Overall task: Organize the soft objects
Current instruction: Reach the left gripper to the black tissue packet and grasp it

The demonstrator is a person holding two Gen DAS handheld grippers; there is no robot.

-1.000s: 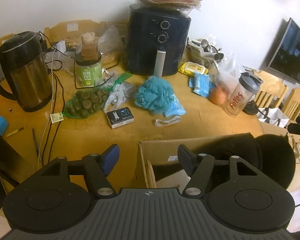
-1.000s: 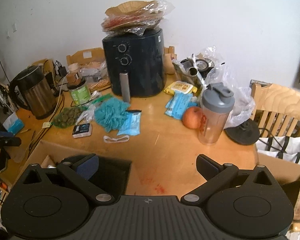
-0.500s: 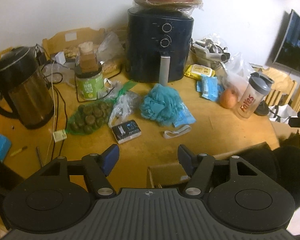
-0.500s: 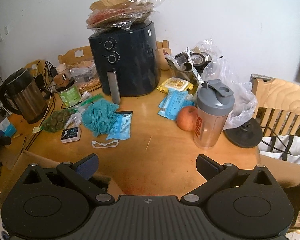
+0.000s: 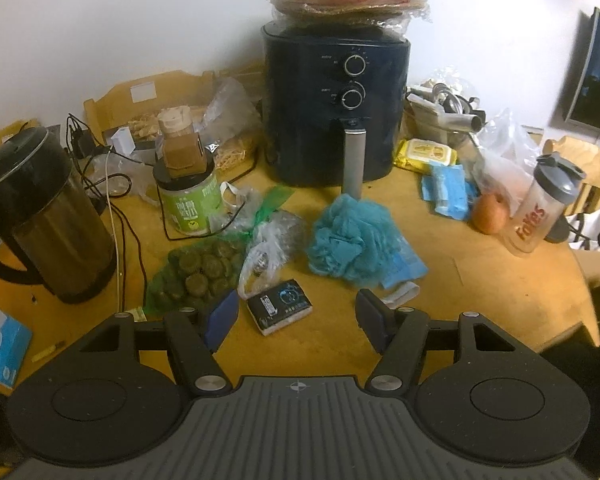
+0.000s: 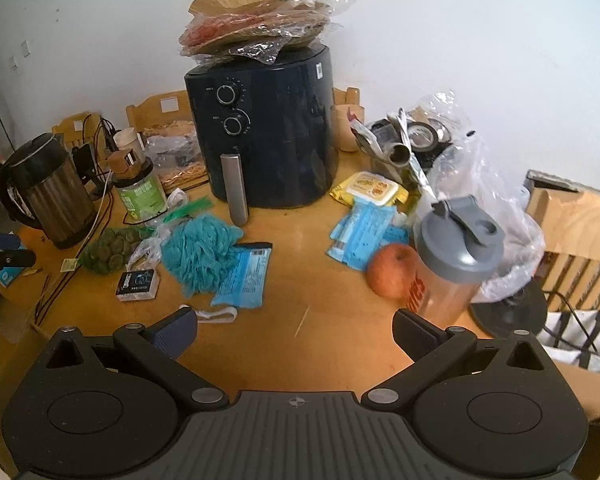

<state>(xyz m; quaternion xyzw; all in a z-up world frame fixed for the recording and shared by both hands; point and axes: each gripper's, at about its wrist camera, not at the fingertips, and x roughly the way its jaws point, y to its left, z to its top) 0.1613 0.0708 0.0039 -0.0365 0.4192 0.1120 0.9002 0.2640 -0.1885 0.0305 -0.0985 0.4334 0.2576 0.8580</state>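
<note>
Both empty: left gripper (image 5: 296, 316) spread wide above a small black rectangular packet (image 5: 280, 306), right gripper (image 6: 295, 330) spread wide over bare yellow wooden surface (image 6: 300, 360). Beyond, fluffy teal mesh bath sponge (image 5: 350, 238) lying mid-surface, just before a dark blue air fryer (image 5: 336, 108), touching a blue foil wrapper (image 6: 244, 276).

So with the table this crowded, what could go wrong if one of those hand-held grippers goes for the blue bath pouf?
The blue bath pouf lies partly on a blue packet, so a grab might drag that along too. Its mesh could also snag on the air fryer's handle just behind it. The right hand-held gripper is near the shaker bottle and might tip it.
</note>
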